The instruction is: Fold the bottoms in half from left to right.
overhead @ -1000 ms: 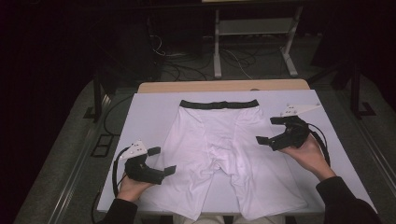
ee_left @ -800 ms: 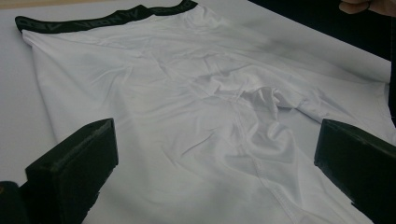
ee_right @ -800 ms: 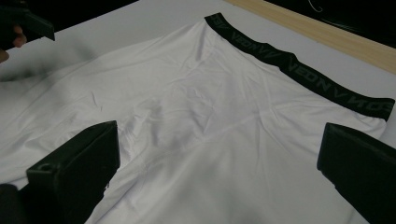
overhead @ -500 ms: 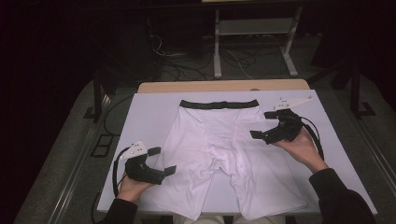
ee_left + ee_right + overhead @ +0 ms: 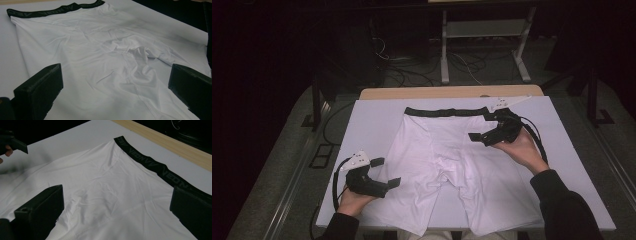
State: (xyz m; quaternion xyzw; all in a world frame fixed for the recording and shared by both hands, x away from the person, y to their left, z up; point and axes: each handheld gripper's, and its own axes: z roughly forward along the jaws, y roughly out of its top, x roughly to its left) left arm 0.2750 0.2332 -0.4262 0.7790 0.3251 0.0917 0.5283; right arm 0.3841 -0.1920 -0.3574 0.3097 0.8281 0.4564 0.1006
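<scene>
1. We see white shorts [image 5: 447,165] lying flat on the pale sheet [image 5: 372,125] that covers the table, the black waistband [image 5: 444,111] at the far side and both legs pointing toward the person.
2. Beyond the sheet a strip of bare wooden table edge [image 5: 422,93] shows; cables and a white metal stand [image 5: 482,35] sit on the dark floor behind it.
3. Nothing lies on the fabric between the two grippers.
4. The left gripper [image 5: 384,172] sits at the near left, just beside the outer edge of the left leg, its jaws wide apart with cloth in front of them.
5. The right gripper [image 5: 479,127] hovers over the waistband's right end, palm under it, jaws spread wide and holding nothing.
</scene>
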